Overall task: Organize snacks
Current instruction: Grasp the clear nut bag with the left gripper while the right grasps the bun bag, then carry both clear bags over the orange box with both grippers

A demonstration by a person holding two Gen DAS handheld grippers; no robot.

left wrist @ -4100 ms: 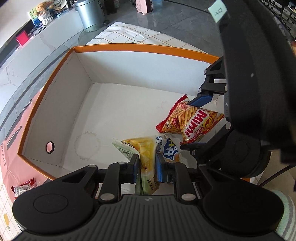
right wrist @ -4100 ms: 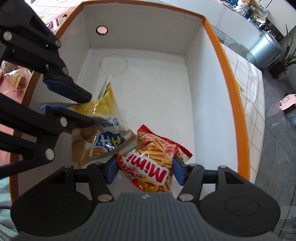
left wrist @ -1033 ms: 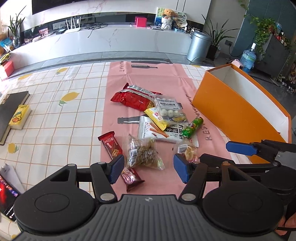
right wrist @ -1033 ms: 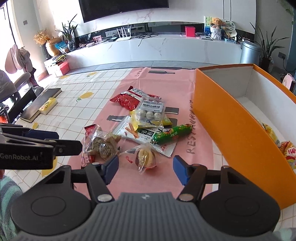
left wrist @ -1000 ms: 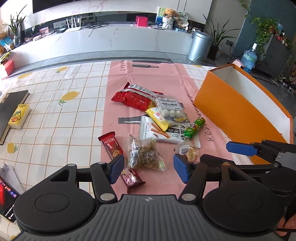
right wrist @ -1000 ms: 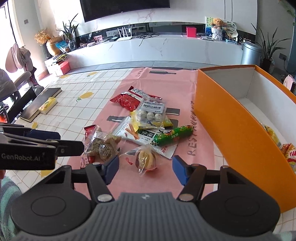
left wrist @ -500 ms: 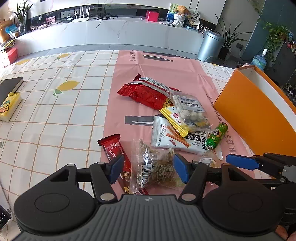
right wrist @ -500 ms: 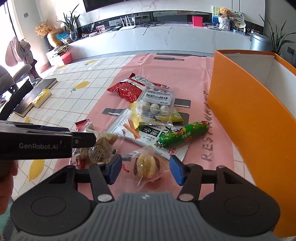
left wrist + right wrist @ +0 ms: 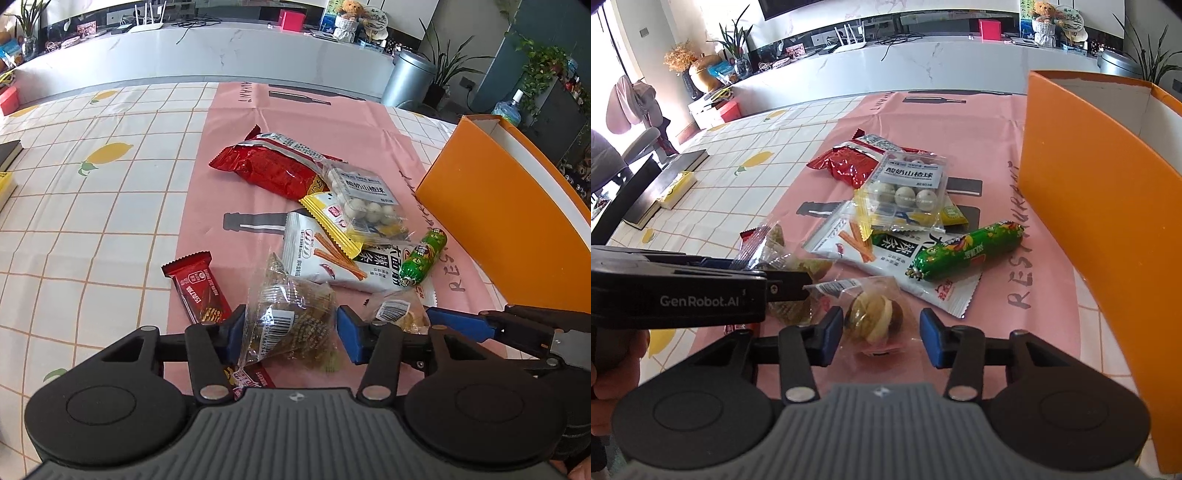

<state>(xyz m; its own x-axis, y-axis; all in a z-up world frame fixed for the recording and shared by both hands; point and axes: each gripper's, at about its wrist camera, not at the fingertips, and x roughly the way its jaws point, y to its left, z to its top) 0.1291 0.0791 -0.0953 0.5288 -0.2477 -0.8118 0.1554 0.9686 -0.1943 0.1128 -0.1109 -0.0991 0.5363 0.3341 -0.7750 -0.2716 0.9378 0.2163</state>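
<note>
Eight snack packs lie loose on the worktop (image 9: 110,206), counted by kind:

- One red crisp bag (image 9: 269,168).
- One clear pack of white balls (image 9: 364,201), holding several balls.
- One yellow packet (image 9: 328,221), partly covered.
- One white packet of spicy sticks (image 9: 325,258).
- One green sausage (image 9: 423,256).
- One red bar (image 9: 197,288).
- One clear bag of brown pieces (image 9: 291,325).
- One small clear bag with a round pastry (image 9: 873,319).

A further red wrapper (image 9: 249,378) shows at the bottom edge of the left view; whether it is a separate pack cannot be told.

One orange box (image 9: 498,214). Two claws: the left claw (image 9: 290,334) and the right claw (image 9: 882,339).
</note>
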